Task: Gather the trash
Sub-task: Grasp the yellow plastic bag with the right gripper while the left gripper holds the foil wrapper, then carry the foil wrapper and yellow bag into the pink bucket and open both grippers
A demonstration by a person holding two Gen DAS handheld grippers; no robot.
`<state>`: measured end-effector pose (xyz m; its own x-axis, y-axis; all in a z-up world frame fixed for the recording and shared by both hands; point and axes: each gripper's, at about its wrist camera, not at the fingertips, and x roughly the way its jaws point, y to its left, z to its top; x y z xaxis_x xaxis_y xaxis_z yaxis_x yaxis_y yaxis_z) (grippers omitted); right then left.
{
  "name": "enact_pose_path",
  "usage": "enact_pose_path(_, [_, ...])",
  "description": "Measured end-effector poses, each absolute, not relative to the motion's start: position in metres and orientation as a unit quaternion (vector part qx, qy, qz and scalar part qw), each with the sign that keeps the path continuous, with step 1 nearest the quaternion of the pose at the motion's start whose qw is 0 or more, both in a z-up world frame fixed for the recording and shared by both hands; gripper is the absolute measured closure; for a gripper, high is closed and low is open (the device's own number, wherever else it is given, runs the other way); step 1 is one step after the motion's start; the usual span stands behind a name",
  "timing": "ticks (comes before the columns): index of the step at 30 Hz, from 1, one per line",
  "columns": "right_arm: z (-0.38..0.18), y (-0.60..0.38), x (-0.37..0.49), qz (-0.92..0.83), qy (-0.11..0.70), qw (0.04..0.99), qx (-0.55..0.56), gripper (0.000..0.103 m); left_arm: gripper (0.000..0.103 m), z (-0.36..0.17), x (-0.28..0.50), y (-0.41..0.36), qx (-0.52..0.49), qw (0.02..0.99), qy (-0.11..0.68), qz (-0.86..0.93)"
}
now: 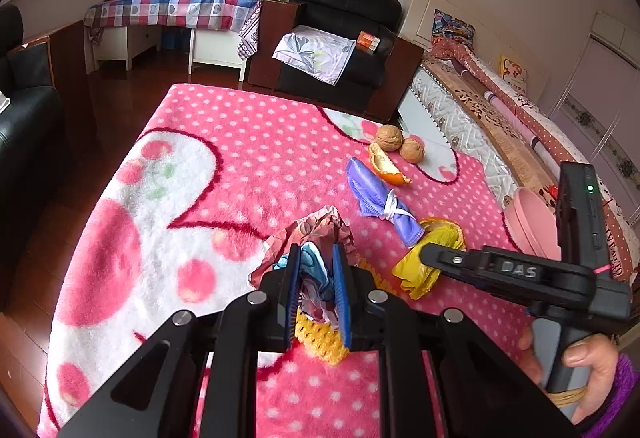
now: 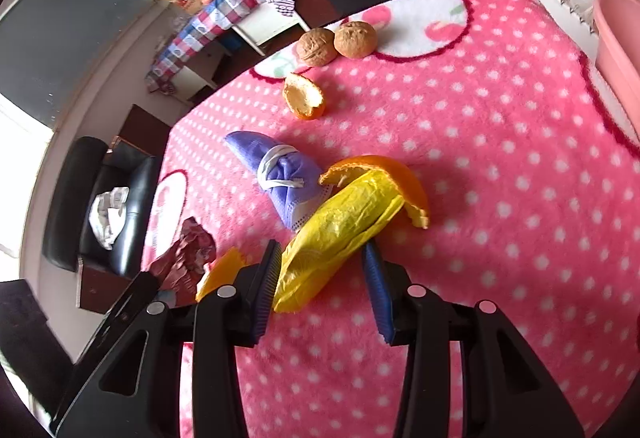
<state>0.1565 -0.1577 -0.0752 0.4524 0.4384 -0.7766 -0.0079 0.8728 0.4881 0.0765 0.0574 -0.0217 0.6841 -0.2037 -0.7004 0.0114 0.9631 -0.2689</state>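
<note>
Two walnuts (image 2: 338, 41) are sitting at the upper middle of the right wrist view, on the pink dotted blanket (image 2: 500, 177) covering the counter. Just below them an orange peel (image 2: 304, 95) is lying cup-side up. At frame centre a purple mask (image 2: 280, 173) tied with its white straps is lying beside a yellow bag (image 2: 340, 234), which is leaning on a second peel (image 2: 400, 177). The right tongs (image 2: 322, 290) are standing spread around the bag's lower end, the left pad seeming to touch it, the right pad apart from it. At the right edge a pink bin (image 2: 616, 37) is showing. In the left wrist view the left tongs (image 1: 316, 290) are pinching a crumpled wad of wrappers (image 1: 312, 238) at lower centre, above a yellow knitted piece (image 1: 324, 338) on the blanket. A hand (image 1: 584, 366) at lower right is holding the right tool.
</note>
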Motion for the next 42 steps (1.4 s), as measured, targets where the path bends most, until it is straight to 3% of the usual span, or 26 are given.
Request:
enact_pose_path(7, [-0.077,-0.149,0.153,0.142,0.481,0.851,0.156,0.062,0.088,-0.025,0.074,0.059,-0.125,0.906,0.398,-0.064])
enact_pose_path(11, [-0.078,-0.162,0.151,0.149,0.481,0.849,0.159,0.077,0.088,-0.024,0.074,0.058,-0.128,0.906,0.398,-0.066])
enact_pose_path(14, [-0.077,-0.174,0.147,0.155,0.482,0.847,0.163,0.081,0.088,-0.022,0.073,0.057,-0.130,0.906,0.396,-0.070])
enact_pose_path(27, [-0.064,-0.209,0.100,0.174,0.482,0.855,0.076,0.082,0.088,-0.009,0.068,0.026,-0.119,0.908,0.387,-0.110])
enact_pose_path(42, [-0.065,-0.234,0.062,0.190,0.491,0.849,0.052,0.082,0.088,-0.038,0.074,-0.023,-0.098,0.879,0.441,-0.151])
